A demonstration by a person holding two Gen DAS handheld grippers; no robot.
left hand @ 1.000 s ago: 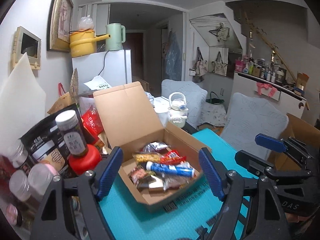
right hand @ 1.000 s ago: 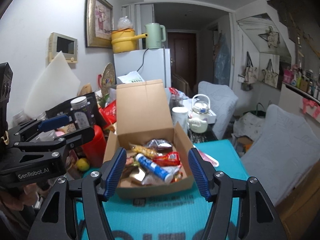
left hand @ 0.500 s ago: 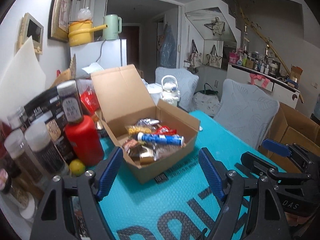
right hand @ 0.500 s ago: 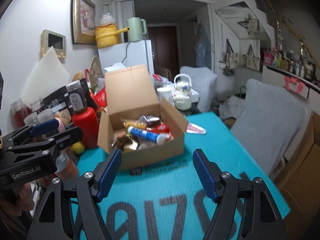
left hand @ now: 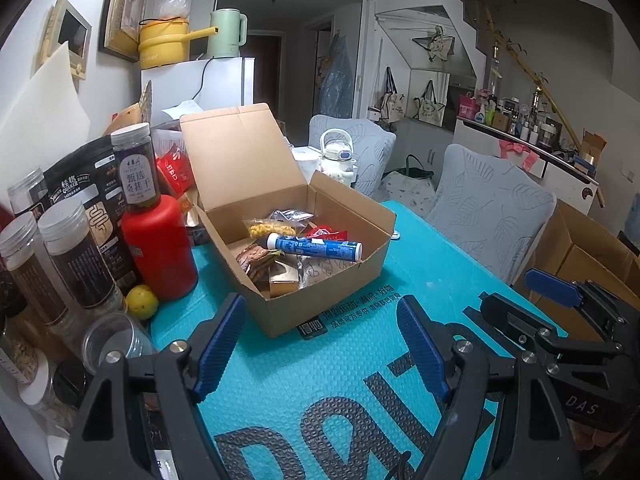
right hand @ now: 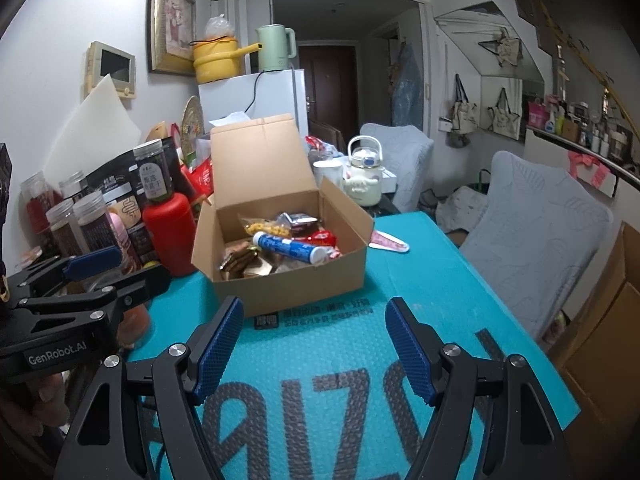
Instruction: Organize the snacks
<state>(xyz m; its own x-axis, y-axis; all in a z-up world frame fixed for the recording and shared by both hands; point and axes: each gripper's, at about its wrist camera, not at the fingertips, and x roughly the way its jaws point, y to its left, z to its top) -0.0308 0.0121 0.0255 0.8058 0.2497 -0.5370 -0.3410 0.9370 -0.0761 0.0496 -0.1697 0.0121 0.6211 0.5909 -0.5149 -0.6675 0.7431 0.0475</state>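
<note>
An open cardboard box [left hand: 340, 280] [right hand: 296, 284] with its lid flipped up sits on a teal bubble mailer [left hand: 320, 392] [right hand: 360, 380]. Inside lie a blue-and-white tube [left hand: 316, 246] [right hand: 294, 249], a yellow snack bag [left hand: 266, 229], a silver packet [left hand: 289, 216], a red wrapper [left hand: 328, 235] and brown packets. My left gripper [left hand: 320, 344] hovers over the mailer just short of the box, open and empty. Beside it my right gripper [right hand: 314, 346] is also open, with nothing between its blue pads [right hand: 218, 350]. Each gripper shows at the edge of the other's view.
Left of the box stand a red bottle [left hand: 160, 244], several clear jars [left hand: 76, 256], a black pouch [left hand: 80, 184] and a lemon [left hand: 141, 302]. A white kettle [right hand: 364, 178] and a mug [right hand: 328, 172] sit behind. Grey-covered chairs [left hand: 488, 208] and cardboard cartons [left hand: 592, 256] flank the right edge.
Both grippers pulled back from the box and sank lower; the box now sits farther off, with more of the teal mailer showing in front. The right jaws spread slightly wider.
</note>
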